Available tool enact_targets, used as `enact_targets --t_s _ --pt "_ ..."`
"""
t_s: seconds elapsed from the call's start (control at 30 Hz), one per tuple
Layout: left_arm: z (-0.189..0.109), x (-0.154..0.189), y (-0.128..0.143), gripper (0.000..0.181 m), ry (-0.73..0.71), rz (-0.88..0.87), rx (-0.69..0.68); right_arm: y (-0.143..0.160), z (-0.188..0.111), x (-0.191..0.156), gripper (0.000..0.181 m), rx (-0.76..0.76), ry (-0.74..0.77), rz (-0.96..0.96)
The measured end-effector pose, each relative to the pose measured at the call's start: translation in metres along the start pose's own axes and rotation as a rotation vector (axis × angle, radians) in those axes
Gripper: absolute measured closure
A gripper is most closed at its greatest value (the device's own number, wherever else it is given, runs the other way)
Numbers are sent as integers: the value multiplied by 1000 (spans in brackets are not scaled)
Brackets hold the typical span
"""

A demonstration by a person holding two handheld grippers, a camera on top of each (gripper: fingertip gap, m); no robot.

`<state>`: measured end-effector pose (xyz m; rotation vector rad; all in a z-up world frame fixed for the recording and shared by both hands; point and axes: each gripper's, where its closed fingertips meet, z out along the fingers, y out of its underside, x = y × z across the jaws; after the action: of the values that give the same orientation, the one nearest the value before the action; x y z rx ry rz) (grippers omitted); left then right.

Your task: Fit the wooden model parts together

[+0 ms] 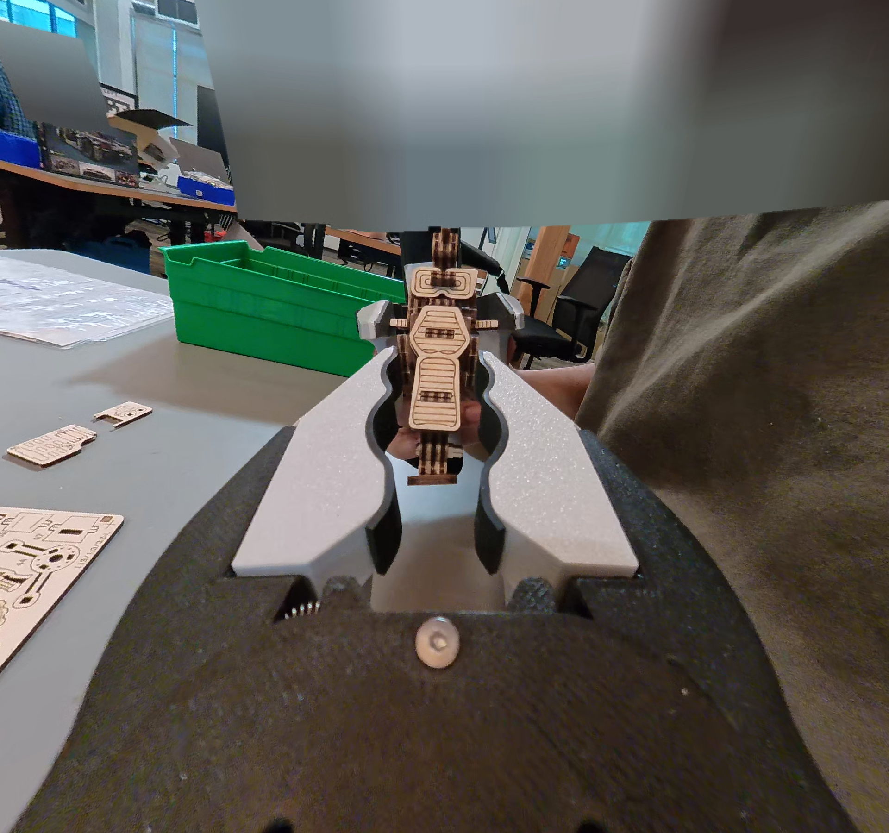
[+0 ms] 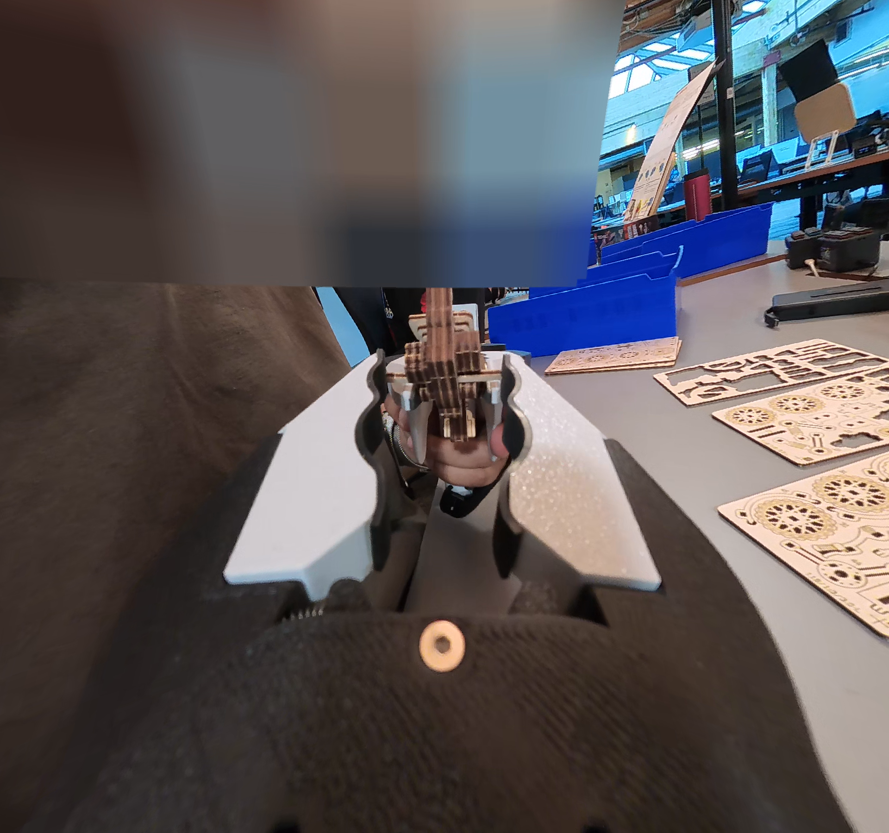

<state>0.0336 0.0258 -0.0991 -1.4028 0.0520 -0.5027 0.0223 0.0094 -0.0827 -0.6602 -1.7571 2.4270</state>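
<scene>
A small wooden model (image 1: 435,379) of layered laser-cut pieces, with an engraved light plate on its face, is held upright in the air between both grippers. My left gripper (image 1: 438,358) is shut on the model's body. My right gripper (image 2: 443,368) faces it from the other side, its jaws closed against the ends of the thin cross-piece through the model (image 2: 440,377). The right gripper's fingertips (image 1: 371,324) show behind the model in the left wrist view. The left gripper's fingertips (image 2: 414,418) and a hand show behind it in the right wrist view.
Two loose wooden parts (image 1: 52,444) (image 1: 124,413) and a part sheet (image 1: 48,564) lie on the grey table (image 1: 202,415) by a green bin (image 1: 269,302). Several part sheets (image 2: 798,420) and blue bins (image 2: 582,317) are to the right. A person's shirt (image 1: 745,401) is close by. The grippers are tip to tip, or close to it.
</scene>
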Motion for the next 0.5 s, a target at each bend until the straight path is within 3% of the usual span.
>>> enact_targets --t_s 0.5 --pt "0 0 1 154 6 -10 1 1 -1 0 136 -23 -2 -6"
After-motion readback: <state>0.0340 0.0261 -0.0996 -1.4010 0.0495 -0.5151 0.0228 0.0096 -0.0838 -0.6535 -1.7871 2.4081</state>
